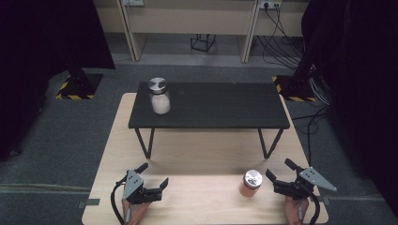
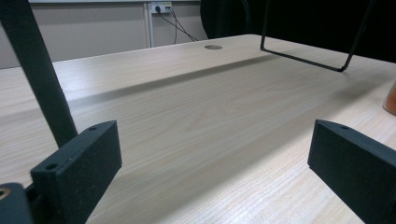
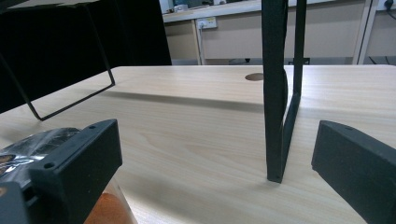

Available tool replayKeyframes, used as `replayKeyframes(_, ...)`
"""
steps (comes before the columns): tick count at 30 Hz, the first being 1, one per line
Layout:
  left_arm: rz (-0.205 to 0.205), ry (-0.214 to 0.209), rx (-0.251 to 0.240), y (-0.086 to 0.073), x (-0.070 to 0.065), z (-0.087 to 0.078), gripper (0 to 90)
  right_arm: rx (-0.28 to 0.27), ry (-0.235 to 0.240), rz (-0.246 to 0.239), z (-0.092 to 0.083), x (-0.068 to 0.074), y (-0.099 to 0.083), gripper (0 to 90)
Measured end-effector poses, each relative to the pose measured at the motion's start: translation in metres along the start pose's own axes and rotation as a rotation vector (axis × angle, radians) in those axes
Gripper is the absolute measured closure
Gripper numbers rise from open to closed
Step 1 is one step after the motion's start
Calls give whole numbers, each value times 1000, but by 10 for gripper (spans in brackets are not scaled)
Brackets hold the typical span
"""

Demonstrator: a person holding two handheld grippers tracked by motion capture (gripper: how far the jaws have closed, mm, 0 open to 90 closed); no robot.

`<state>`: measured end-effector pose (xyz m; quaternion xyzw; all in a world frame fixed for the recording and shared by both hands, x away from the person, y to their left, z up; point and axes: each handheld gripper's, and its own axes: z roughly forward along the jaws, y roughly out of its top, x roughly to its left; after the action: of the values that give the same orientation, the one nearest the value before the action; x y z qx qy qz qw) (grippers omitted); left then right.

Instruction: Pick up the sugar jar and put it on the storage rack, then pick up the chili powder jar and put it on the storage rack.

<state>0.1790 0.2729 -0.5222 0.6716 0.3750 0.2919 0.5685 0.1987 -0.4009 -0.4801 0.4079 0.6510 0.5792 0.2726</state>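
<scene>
Down at the near right of the light wooden tabletop (image 1: 197, 159) stands a small jar of orange-red contents (image 1: 251, 183) with a shiny metal lid, upright, just left of the right gripper (image 1: 279, 176). That gripper's fingers (image 3: 79, 168) are spread apart with nothing between them; in the right gripper view the jar's lid sits low at the left, partly behind the left-hand finger. At the near left the left gripper (image 1: 153, 174) is held low over the wood, its fingers (image 2: 79, 163) also wide apart and empty. Farther back a black shelf on thin wire legs (image 1: 209, 105) stands on the tabletop, and on its far left part sits a larger jar of pale contents (image 1: 159, 96), upright with a metal lid.
</scene>
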Motion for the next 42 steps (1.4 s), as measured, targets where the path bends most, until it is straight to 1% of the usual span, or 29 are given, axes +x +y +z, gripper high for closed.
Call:
replayKeyframes(34,-17,-7,-4,-1,3,0,14,-9,5,14,-1,-2,-1,16)
replayKeyframes(42,-16,-10,-3,-1,3,0,10,-23,9,23,-3,-3,-3,16)
